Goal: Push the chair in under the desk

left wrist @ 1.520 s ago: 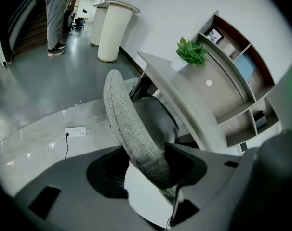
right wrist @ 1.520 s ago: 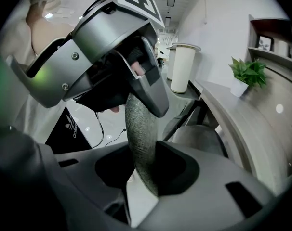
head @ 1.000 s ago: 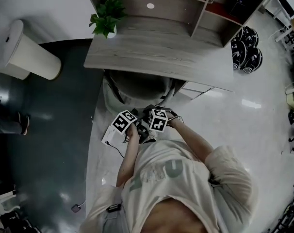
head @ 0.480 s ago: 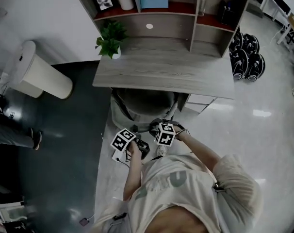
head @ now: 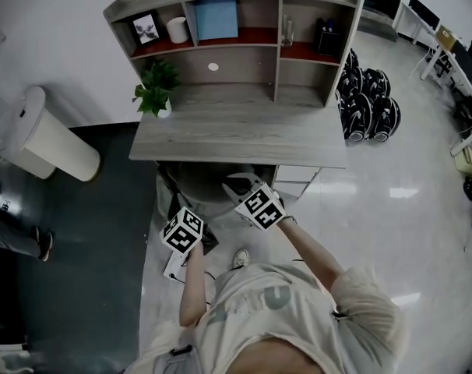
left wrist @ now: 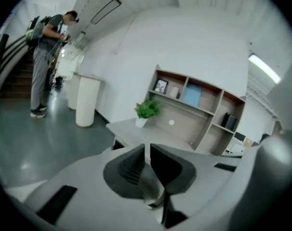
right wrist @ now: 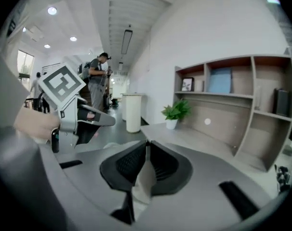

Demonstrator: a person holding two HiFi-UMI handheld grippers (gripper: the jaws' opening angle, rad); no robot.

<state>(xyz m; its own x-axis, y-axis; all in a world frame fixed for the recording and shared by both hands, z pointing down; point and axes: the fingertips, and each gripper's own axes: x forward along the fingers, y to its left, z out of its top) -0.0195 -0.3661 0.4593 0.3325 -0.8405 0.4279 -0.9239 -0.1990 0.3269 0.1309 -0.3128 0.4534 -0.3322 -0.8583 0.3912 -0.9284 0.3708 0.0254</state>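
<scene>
- Pale, glossy floor (head: 392, 209) lies around the grey wooden desk (head: 236, 139), which carries a shelved hutch (head: 236, 49) and a potted plant (head: 154, 88); a white bin (head: 53, 139) stands well to one side.
- We see the chair (head: 207, 181) tucked under the desk's front edge, with only part of its dark seat showing.
- Our left claw (left wrist: 147, 148) has just been closing. It is clenched to a thin slit, with nothing between the jaws.
- Our right claw (right wrist: 147, 146) has just been closing too. Its tips meet and it is empty.
- Both claws hang in the air before the desk, clear of the chair.
- Square black-and-white markers cover the cubes (head: 182, 231). The large letters on our shirt (head: 259, 287) are too creased to read.
</scene>
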